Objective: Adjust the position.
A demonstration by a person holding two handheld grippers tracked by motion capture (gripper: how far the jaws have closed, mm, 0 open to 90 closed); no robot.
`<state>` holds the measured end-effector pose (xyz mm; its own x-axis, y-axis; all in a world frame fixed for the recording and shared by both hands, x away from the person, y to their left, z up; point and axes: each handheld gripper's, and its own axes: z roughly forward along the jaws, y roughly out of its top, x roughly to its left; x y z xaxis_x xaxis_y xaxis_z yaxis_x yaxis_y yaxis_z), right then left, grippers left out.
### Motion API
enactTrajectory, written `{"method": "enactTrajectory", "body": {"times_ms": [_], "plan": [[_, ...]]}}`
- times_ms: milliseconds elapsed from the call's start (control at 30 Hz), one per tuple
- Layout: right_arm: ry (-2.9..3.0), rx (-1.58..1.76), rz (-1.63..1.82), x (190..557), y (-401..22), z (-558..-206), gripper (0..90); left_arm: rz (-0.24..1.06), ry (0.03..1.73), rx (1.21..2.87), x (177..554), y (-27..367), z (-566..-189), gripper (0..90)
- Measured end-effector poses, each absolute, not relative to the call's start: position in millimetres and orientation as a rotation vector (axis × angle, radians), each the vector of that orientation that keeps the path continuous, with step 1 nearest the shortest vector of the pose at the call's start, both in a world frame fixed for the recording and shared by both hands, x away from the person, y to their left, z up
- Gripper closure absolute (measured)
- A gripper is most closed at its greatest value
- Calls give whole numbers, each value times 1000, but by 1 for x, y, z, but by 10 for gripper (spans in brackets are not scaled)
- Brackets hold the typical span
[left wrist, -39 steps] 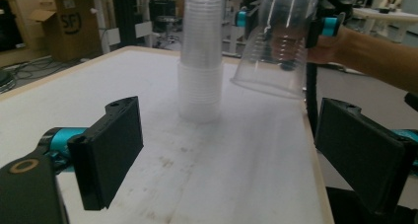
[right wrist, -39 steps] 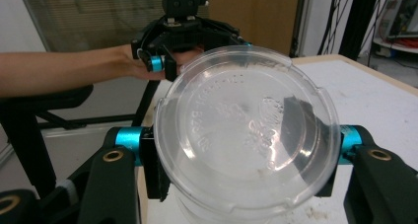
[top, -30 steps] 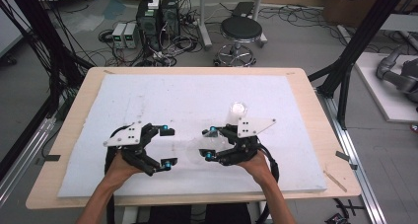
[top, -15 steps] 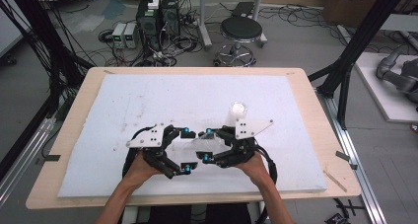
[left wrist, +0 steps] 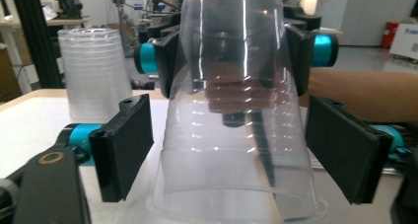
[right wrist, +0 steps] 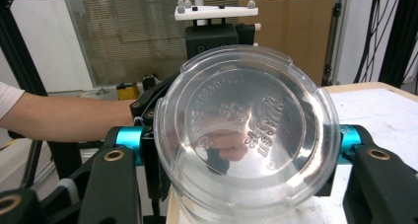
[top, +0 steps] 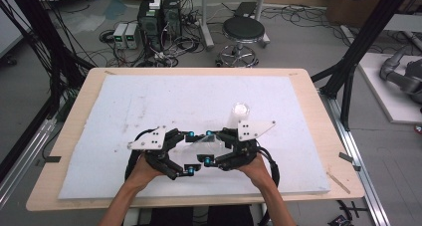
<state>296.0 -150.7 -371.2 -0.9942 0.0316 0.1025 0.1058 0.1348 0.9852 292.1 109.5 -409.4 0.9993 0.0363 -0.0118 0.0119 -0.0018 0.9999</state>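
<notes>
A clear plastic cup (top: 208,146) lies on its side between the two grippers, above the near middle of the white foam mat (top: 149,101) that covers the table (top: 308,86). The right gripper (top: 211,147) holds it by the narrow base end: in the right gripper view the moulded base (right wrist: 246,135) faces the camera, with the black jaws pressed against both sides of the wall. The wide rim (left wrist: 236,209) points toward the left gripper (top: 191,151).

In the left gripper view, the cup's body (left wrist: 236,110) stands between the left gripper's two black pads (left wrist: 123,145). These jaws have just been closing around the cup. A narrow gap remains visible on each side, so the pads are not pressing the wall. Beyond the cup, the right gripper's jaws clamp the narrow end.

A stack of clear cups (top: 239,115) stands upright on the mat just beyond the right gripper; the left gripper view shows it to the left of the held cup (left wrist: 93,73).

Both of the person's forearms enter from the near edge of the table. Beyond the far edge stand a round stool (top: 243,32) and electronics boxes (top: 159,17) on the floor.
</notes>
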Motion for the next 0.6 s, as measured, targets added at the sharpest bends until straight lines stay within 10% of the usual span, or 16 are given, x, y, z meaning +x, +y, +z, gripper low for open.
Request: {"method": "enactTrajectory", "body": {"times_ms": [600], "plan": [[-2290,-127,-2030,297,-149,-373,424,3,18,1578,293,111,-412,305]]}}
